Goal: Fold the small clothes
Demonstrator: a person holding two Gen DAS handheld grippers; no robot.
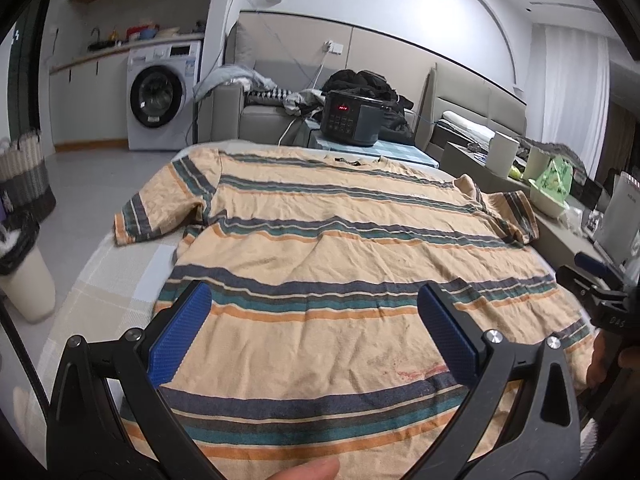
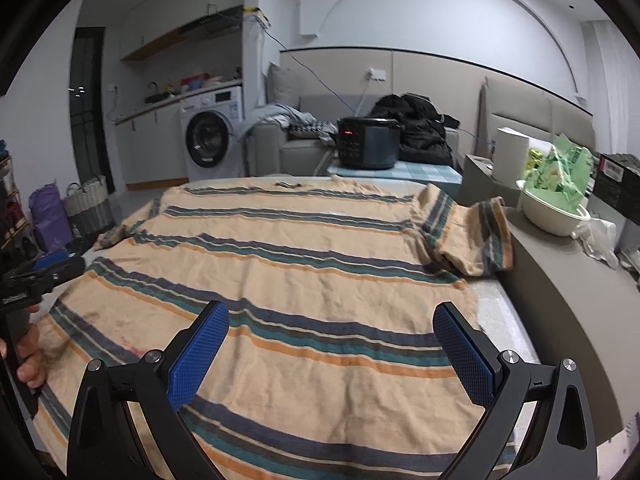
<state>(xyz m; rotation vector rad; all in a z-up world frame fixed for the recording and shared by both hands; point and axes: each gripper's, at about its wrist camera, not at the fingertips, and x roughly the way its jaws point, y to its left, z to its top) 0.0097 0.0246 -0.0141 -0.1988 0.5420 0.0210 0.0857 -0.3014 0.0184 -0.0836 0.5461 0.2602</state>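
A peach T-shirt with navy, teal and orange stripes [image 1: 320, 248] [image 2: 288, 280] lies spread flat on the table, hem toward me, collar at the far end. Its left sleeve [image 1: 152, 208] lies out flat; its right sleeve [image 2: 472, 236] is bunched against the grey counter. My left gripper [image 1: 314, 296] hovers open above the hem's left part, blue pads wide apart, nothing between them. My right gripper [image 2: 332, 316] hovers open above the hem's right part, also holding nothing. In each view the other gripper shows at the edge, held by a hand [image 2: 28, 356].
A dark rice cooker [image 1: 350, 118] stands beyond the collar on a checked cloth. A grey counter [image 2: 568, 300] on the right carries a white bowl with green packaging [image 2: 556, 208] and a white roll. A bin [image 1: 24, 280] and baskets stand on the floor at left.
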